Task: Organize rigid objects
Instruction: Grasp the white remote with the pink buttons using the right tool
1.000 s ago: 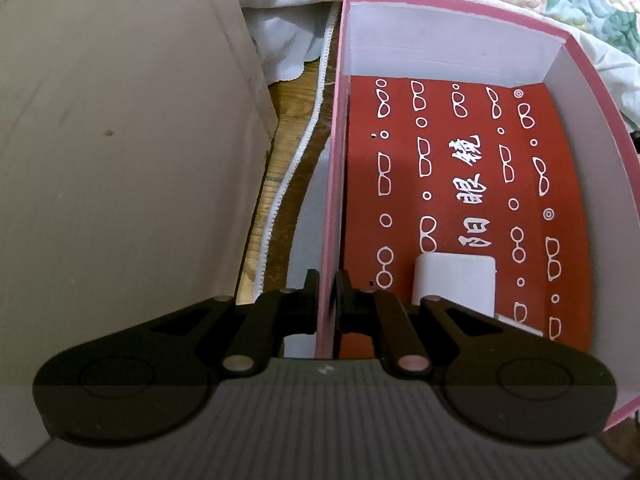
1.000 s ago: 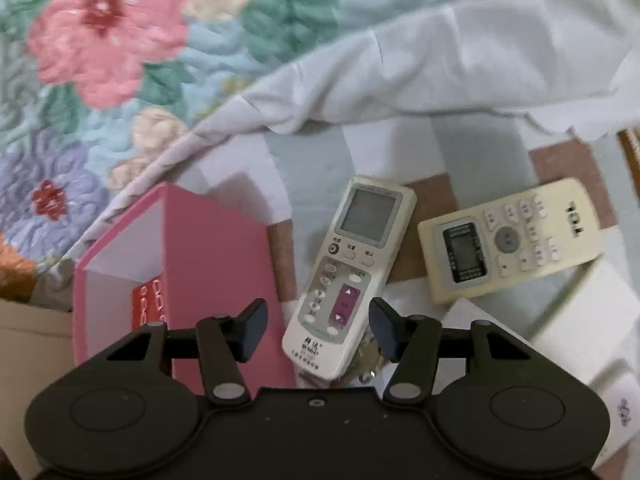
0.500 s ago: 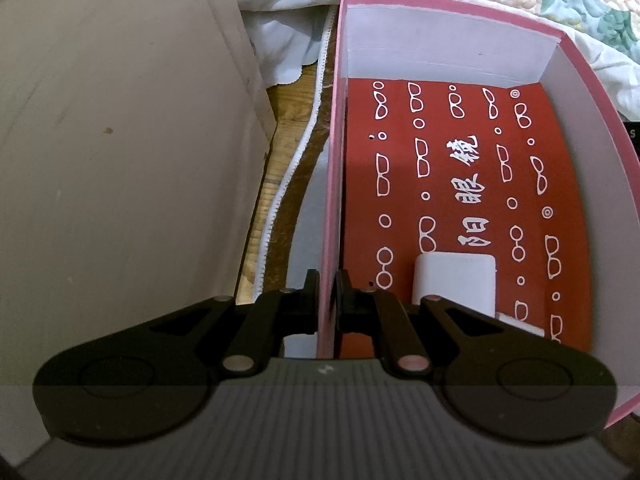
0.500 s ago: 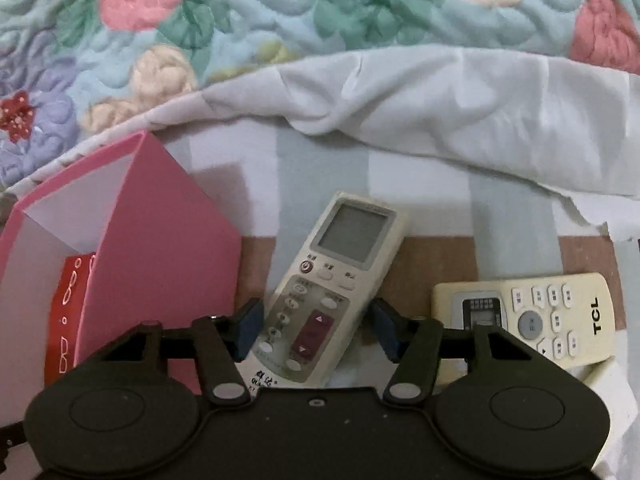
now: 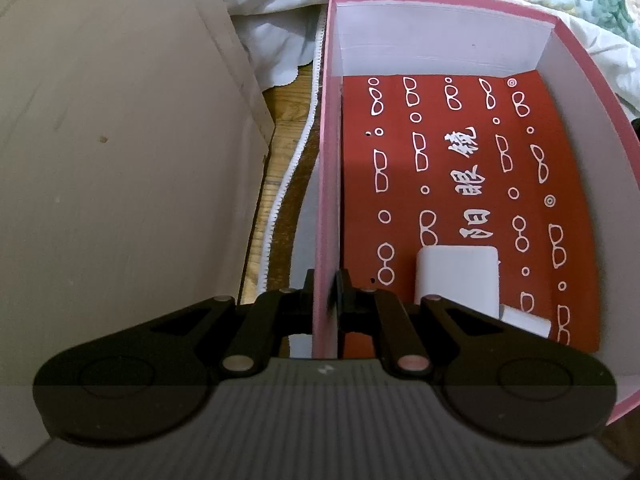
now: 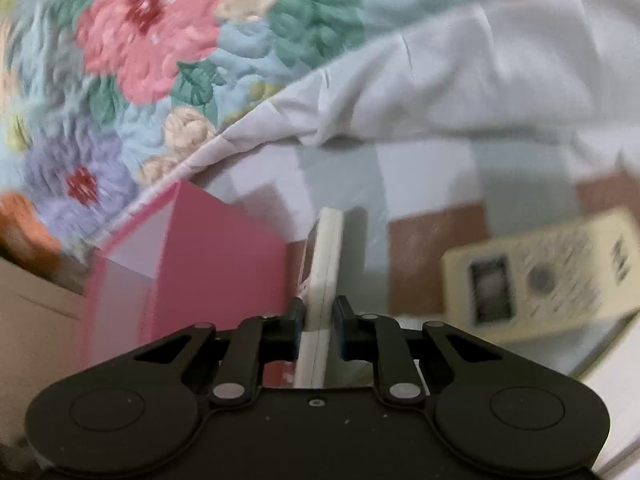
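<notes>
Here, left tool (image 5: 323, 294) clamped on pink box (image 5: 325, 184) wall, right tool (image 6: 318, 320) gripping seemingly edge-on white remote (image 6: 326, 264).

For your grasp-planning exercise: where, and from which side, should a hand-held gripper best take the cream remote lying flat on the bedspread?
Probably across the narrow width of the cream remote, fingers on its two long edges, coming down from above. It lies flat, button face up, so only those thin sides offer opposed surfaces. The right hand-held gripper already clamps the white remote across its thin body.

We see a floral quilt (image 6: 152, 48) over a white sheet (image 6: 460, 80), a checked cloth (image 6: 424, 184) below, wood floor (image 5: 280, 152) beside a beige panel (image 5: 120, 160).
</notes>
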The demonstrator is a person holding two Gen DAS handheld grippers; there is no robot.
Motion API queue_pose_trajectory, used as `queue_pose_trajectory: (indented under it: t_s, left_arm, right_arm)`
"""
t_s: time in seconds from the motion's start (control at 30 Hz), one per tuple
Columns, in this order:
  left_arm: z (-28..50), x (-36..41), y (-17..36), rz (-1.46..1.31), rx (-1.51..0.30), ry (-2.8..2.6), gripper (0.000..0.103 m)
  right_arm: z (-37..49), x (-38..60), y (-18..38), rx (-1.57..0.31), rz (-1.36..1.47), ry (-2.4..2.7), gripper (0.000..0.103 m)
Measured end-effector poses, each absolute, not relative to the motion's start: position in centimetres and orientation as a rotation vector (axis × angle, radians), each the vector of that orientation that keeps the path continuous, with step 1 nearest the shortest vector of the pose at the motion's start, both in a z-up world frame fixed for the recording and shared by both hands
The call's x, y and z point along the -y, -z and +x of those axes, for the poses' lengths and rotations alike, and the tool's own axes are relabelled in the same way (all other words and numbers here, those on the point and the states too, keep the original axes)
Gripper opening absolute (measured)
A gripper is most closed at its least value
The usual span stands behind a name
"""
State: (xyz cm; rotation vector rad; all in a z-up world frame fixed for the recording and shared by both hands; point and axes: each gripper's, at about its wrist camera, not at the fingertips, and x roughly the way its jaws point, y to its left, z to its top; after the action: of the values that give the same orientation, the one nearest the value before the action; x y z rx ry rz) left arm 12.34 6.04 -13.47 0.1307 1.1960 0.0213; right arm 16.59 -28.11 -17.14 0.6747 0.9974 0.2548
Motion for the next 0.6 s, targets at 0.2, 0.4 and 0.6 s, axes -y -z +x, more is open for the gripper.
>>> queue_pose_trajectory:
  t_s: [0.2, 0.4, 0.6]
  left_arm:
    - [12.6, -6.3, 13.5, 0.107, -1.21, -0.022, 0.008]
    - [12.6, -6.0, 13.6, 0.128, -1.209, -0.031, 0.008]
    - [12.7, -6.5, 13.5, 0.118, -1.218, -0.031, 0.011]
  right_arm:
    - [16.4, 26.2, 17.9, -1.01, 0.656, -0.319, 0.022]
    - [16.2, 25.3, 18.5, -0.979, 0.573, -0.281, 0.024]
    - [16.1, 26.9, 16.8, -0.944, 0.59, -0.29, 0.021]
